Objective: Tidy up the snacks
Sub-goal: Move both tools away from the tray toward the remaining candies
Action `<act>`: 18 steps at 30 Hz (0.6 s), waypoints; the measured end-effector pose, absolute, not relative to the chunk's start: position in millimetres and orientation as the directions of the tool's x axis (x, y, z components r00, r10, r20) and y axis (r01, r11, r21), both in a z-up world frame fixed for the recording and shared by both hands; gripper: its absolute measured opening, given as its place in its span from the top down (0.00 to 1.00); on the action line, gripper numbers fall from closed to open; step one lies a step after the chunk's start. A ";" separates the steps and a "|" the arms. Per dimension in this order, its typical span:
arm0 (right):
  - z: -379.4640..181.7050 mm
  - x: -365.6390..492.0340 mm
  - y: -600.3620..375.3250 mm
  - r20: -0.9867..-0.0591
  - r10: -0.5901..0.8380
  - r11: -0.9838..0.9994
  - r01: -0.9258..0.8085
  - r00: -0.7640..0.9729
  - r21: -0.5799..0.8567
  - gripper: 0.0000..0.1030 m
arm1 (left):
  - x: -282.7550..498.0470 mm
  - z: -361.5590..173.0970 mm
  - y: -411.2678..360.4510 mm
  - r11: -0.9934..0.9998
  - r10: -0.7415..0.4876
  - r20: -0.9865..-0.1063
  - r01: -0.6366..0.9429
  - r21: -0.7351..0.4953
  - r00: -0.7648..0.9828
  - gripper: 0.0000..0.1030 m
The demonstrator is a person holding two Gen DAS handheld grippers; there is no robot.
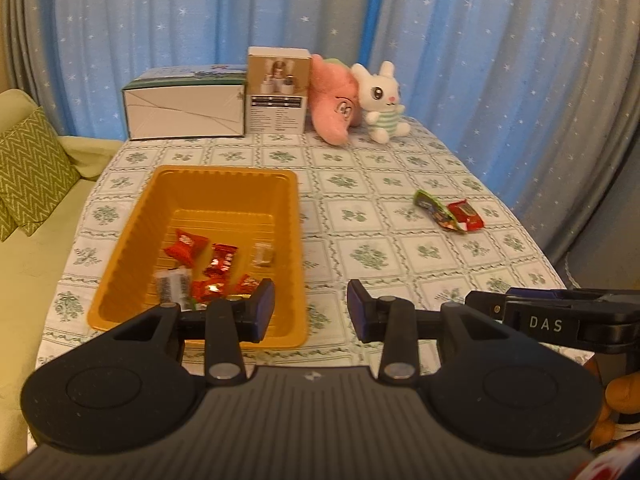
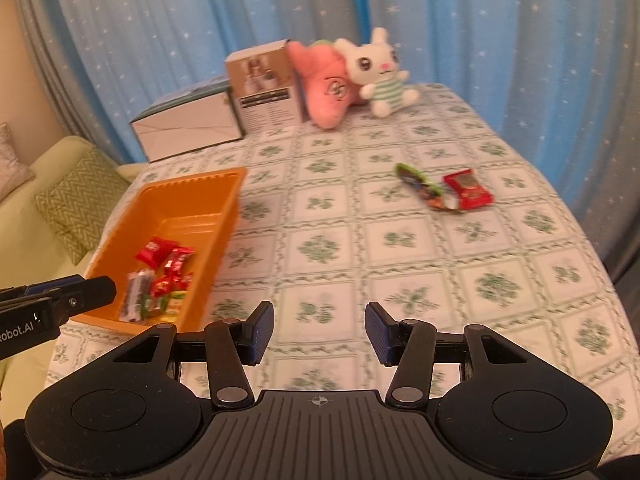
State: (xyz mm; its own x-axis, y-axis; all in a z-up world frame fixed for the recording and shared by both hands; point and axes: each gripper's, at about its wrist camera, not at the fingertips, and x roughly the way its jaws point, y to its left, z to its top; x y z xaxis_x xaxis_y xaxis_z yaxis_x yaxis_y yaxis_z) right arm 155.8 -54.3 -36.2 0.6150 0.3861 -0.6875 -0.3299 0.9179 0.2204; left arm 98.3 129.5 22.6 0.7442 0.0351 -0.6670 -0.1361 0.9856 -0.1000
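On the checked tablecloth (image 2: 320, 248), right of the orange tray (image 2: 224, 184), lie a green packet (image 2: 422, 186) and a red packet (image 2: 468, 194), touching. They look light, crinkly and slippery; grip mid-body. The left gripper (image 1: 311, 310) and right gripper (image 2: 320, 332) are half-open, empty.

white bunny plush (image 1: 380, 100), pink plush (image 1: 334, 104), two boxes (image 1: 184, 108) (image 1: 277, 92), starry blue curtain (image 1: 500, 60), green cushion (image 1: 28, 168).

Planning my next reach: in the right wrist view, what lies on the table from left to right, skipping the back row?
Orange tray holding wrapped snacks → green snack packet → red snack packet, touching the green one.
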 end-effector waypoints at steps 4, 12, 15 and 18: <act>-34.8 154.3 -72.1 -0.689 0.361 0.929 -0.302 0.628 0.212 0.51 | 101.7 22.2 112.4 0.989 0.013 -0.667 -0.109 -0.103 0.745 0.66; -34.1 149.9 -99.9 -0.691 0.328 0.944 -0.258 0.645 0.207 0.51 | 108.6 19.3 84.8 0.991 -0.033 -0.672 -0.064 -0.119 0.740 0.66; -33.8 150.2 -109.4 -0.690 0.314 0.949 -0.242 0.652 0.203 0.51 | 112.4 17.9 75.3 0.991 -0.050 -0.675 -0.048 -0.125 0.736 0.66; -33.4 150.5 -118.4 -0.690 0.302 0.953 -0.226 0.658 0.201 0.51 | 116.2 17.1 67.7 0.991 -0.063 -0.676 -0.035 -0.131 0.734 0.66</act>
